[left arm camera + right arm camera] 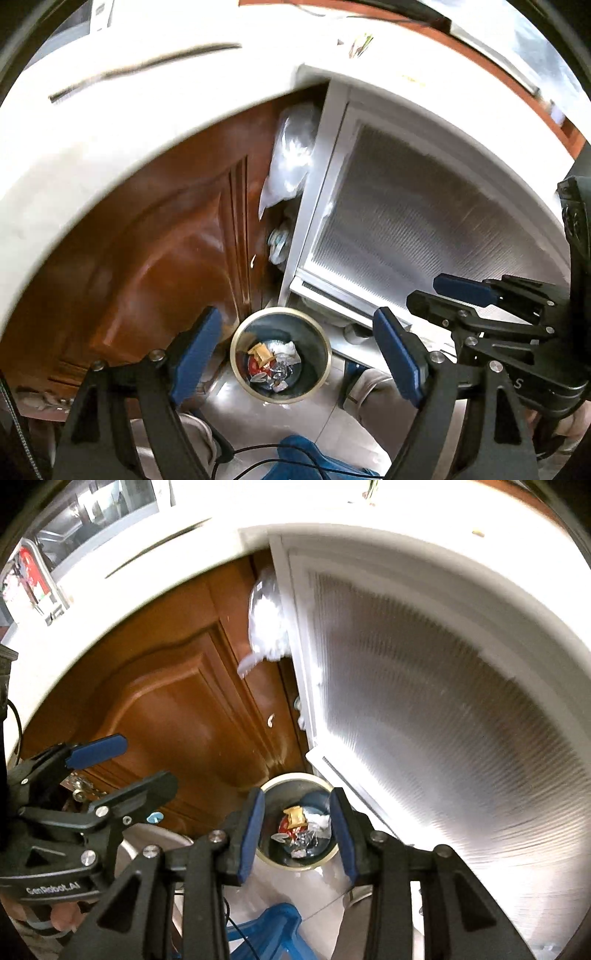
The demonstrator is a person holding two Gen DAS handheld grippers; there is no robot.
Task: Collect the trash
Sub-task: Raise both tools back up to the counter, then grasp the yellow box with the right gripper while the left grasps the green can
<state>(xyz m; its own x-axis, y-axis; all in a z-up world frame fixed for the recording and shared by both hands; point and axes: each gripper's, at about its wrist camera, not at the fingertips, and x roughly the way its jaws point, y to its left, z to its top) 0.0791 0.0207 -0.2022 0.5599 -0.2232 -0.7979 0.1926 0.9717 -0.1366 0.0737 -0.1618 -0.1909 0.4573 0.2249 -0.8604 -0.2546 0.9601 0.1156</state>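
Observation:
A round dark bin (240, 341) with a pale rim stands on the floor below both grippers, in the corner between a wooden door and a white cabinet. It holds crumpled trash (275, 363): foil, a red wrapper, a tan scrap, white paper. It also shows in the right wrist view (275, 794) with the trash (301, 830). My left gripper (295, 354) is open and empty above the bin. My right gripper (297, 834) is open and empty above it too. In the left wrist view, the right gripper (447, 299) appears at the right.
A brown wooden door (166, 258) is at the left. A white cabinet with a ribbed glass panel (406, 229) is at the right. A clear plastic bag (291, 158) hangs between them. A white countertop (147, 110) curves overhead. A blue stool (273, 930) is below.

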